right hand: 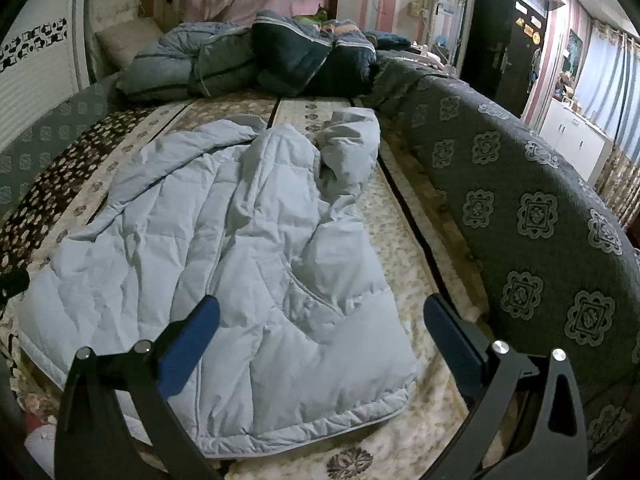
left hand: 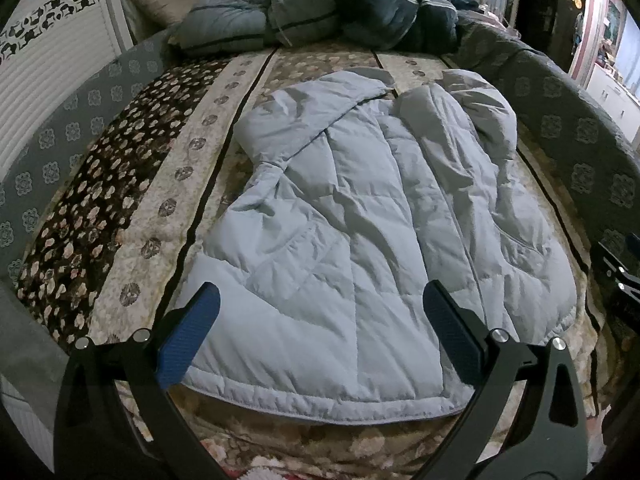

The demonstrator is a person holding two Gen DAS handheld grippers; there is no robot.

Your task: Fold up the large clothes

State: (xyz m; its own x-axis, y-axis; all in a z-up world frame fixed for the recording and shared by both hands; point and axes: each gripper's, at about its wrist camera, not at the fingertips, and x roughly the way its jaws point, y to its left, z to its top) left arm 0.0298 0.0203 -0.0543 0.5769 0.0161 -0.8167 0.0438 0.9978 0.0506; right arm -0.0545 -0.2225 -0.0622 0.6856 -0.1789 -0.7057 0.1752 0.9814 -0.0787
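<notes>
A light blue quilted puffer jacket (left hand: 352, 216) lies spread flat on the patterned bed cover, hem toward me, hood at the far end. It also shows in the right wrist view (right hand: 224, 264). My left gripper (left hand: 320, 300) is open and empty, hovering over the jacket's near hem, its blue pads (left hand: 188, 336) wide apart. My right gripper (right hand: 320, 312) is open and empty above the jacket's near right corner. Its edge shows at the far right of the left wrist view (left hand: 620, 276).
A floral beige and brown bed cover (left hand: 132, 208) lies under the jacket. Piled blue and dark duvets (left hand: 312, 16) sit at the bed's far end. A grey patterned padded side rail (right hand: 532, 216) runs along the right. A white headboard panel (left hand: 44, 80) stands at the left.
</notes>
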